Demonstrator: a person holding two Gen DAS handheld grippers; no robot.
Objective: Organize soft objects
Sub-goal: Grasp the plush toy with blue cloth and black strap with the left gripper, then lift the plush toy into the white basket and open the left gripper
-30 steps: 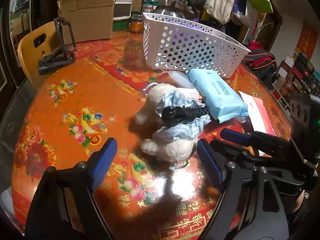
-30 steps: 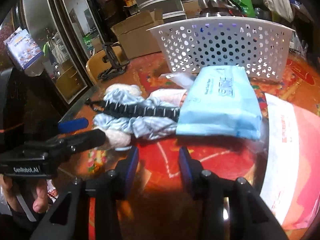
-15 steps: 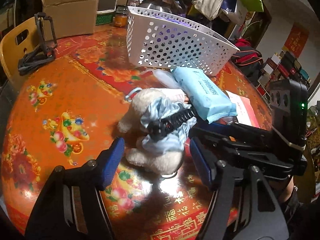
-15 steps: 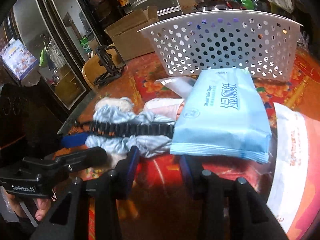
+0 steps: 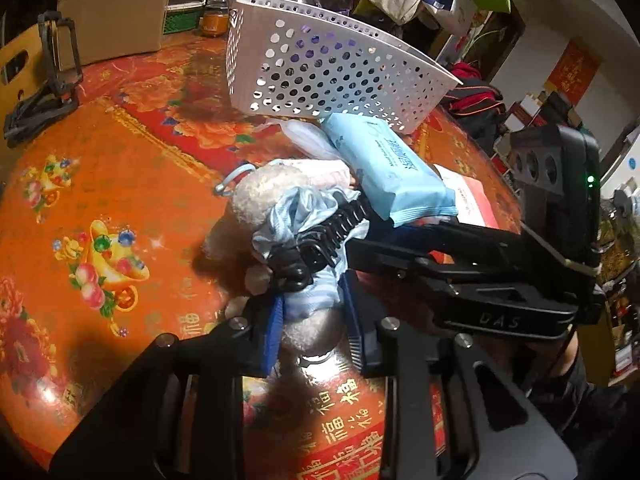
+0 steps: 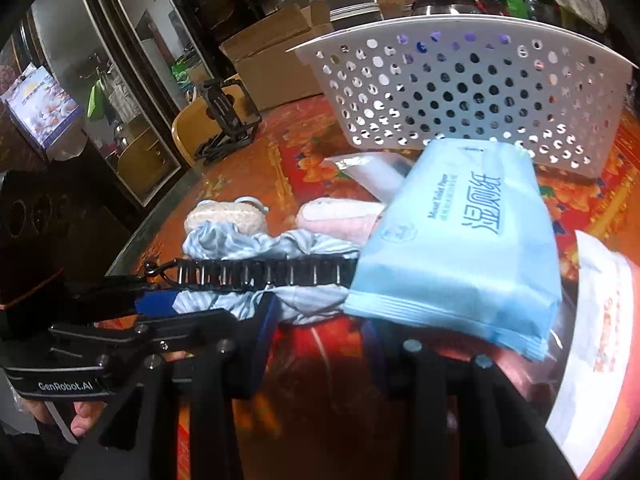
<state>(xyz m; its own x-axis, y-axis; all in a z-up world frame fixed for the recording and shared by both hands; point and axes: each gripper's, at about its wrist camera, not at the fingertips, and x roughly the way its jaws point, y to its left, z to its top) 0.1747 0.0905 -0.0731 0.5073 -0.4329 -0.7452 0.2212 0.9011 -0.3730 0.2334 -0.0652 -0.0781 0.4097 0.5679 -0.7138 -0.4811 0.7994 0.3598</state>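
Note:
A cream plush toy (image 5: 266, 194) wrapped in light blue striped cloth (image 5: 296, 216), with a black hair claw (image 5: 320, 240) on top, lies mid-table. My left gripper (image 5: 314, 330) is shut on the toy's near end. A light blue wet-wipe pack (image 5: 388, 168) lies right of the toy, in front of the white perforated basket (image 5: 320, 64). My right gripper (image 6: 318, 330) is open, its fingers at the near edge of the wipe pack (image 6: 464, 248) and the cloth (image 6: 304, 304). The toy (image 6: 226, 216), claw (image 6: 260, 276) and basket (image 6: 460, 88) show in the right wrist view.
A pink soft item (image 6: 340, 218) and a clear plastic bag (image 6: 372, 168) lie behind the toy. A white-and-red packet (image 6: 592, 344) lies at right. A black folding stand (image 5: 44, 76), cardboard box (image 5: 112, 8) and jars stand at the table's back left.
My left gripper moved forward and closed on the plush toy's near end. My right gripper moved closer to the wipe pack and cloth, fingers spreading wider.

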